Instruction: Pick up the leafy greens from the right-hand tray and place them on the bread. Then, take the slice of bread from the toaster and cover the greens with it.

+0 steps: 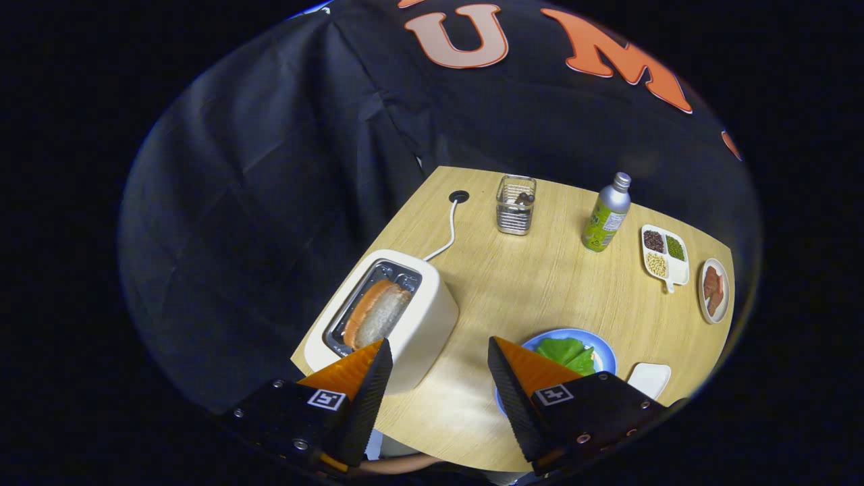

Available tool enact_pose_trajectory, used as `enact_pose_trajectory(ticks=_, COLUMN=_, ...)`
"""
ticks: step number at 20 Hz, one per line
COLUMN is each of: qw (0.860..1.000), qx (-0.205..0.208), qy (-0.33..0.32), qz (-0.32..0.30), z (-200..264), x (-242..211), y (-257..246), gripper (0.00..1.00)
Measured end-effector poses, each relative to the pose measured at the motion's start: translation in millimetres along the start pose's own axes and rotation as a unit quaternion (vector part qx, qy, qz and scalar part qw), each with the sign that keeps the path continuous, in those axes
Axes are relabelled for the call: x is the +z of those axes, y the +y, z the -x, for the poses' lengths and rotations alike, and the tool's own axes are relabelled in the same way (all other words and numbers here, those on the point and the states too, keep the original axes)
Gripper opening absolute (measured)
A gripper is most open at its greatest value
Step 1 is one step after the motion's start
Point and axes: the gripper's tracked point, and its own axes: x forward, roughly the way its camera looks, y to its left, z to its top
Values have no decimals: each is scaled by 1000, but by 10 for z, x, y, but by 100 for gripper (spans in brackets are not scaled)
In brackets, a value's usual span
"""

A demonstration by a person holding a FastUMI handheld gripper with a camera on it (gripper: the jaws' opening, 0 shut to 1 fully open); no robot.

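Tongs (439, 354) wide, empty, near toaster (385, 317); risk: bread slice (378, 312) sits deep, could slip, or shift greens (565, 352) on blue plate (603, 351).

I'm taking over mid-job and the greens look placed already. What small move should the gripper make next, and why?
Probably ease the open gripper left and down toward the toaster. The greens already lie on the blue plate, while the bread slice sits in the toaster slot just beyond the left finger, with nothing between the fingers.

Cream toaster (405, 317), blue plate (603, 349), green leafy greens (563, 351)
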Motion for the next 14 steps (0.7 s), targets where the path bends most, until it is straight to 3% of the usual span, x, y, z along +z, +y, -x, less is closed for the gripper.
enact_pose_trajectory(ticks=9, qw=1000, qx=5, qy=29, qz=9, z=-329, x=114, y=531, gripper=86)
enact_pose_trajectory(ticks=14, qw=999, qx=-23, qy=45, qz=-2, z=-559, x=138, y=508, gripper=76)
